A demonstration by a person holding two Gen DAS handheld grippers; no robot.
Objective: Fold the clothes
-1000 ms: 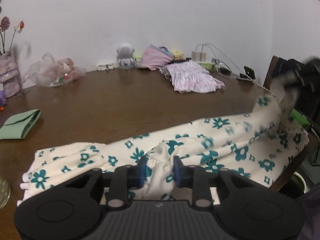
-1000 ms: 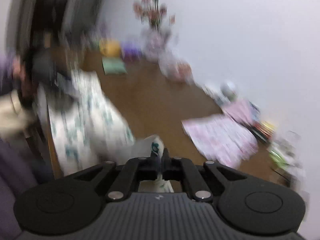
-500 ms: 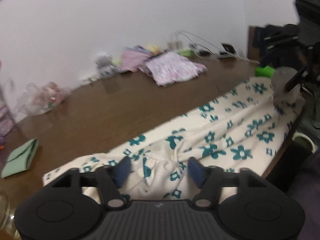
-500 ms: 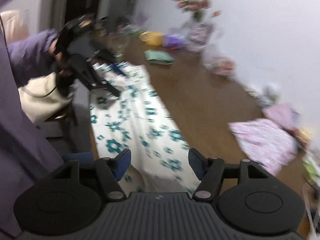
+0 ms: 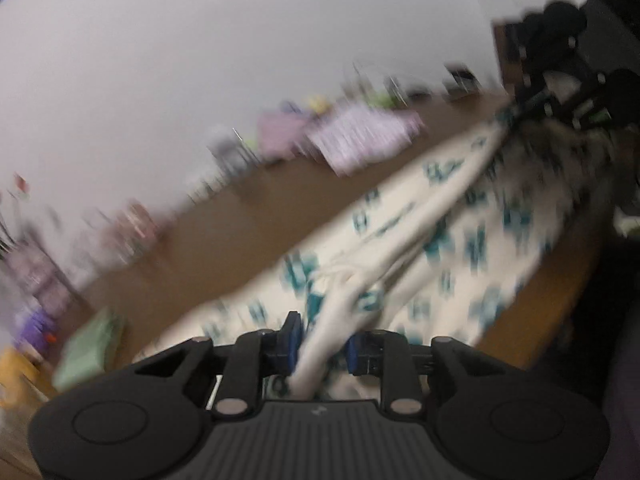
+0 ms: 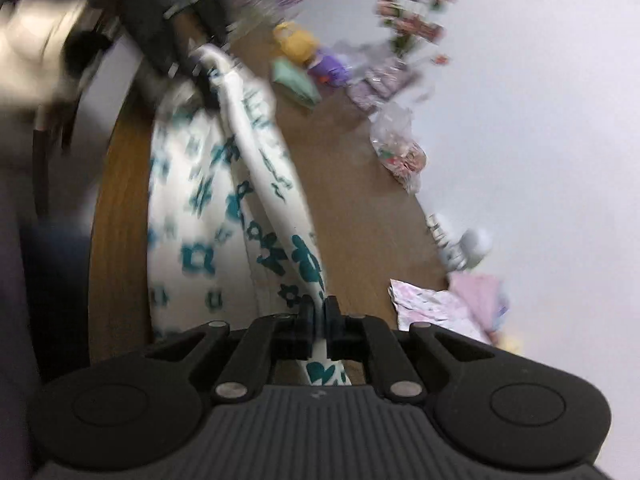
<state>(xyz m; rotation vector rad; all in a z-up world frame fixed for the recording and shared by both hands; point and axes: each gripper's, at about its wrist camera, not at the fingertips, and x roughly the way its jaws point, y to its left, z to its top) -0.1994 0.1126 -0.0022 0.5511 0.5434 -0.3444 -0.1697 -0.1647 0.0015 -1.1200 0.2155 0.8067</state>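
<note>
Clamped tight on one end of the cream garment with teal flowers (image 6: 240, 216) — right gripper (image 6: 319, 330), blades pinching a thin edge. At the other end, left gripper (image 5: 319, 346) narrowed around a bunched white fold, pads (image 5: 291, 342) pressing in. Stretched taut between both, lifted into a ridge above the brown table (image 6: 352, 208), the rest draped along its near edge. Beyond it — a pink folded pile (image 6: 440, 308), blurred.

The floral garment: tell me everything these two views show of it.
The floral garment is cream cloth printed with teal flowers, soft and thin-looking. It lies lengthwise along the wooden table near its edge. A gathered ridge is pulled taut between the left gripper and right gripper, each shut on it. Motion blur hides finer detail.
</note>
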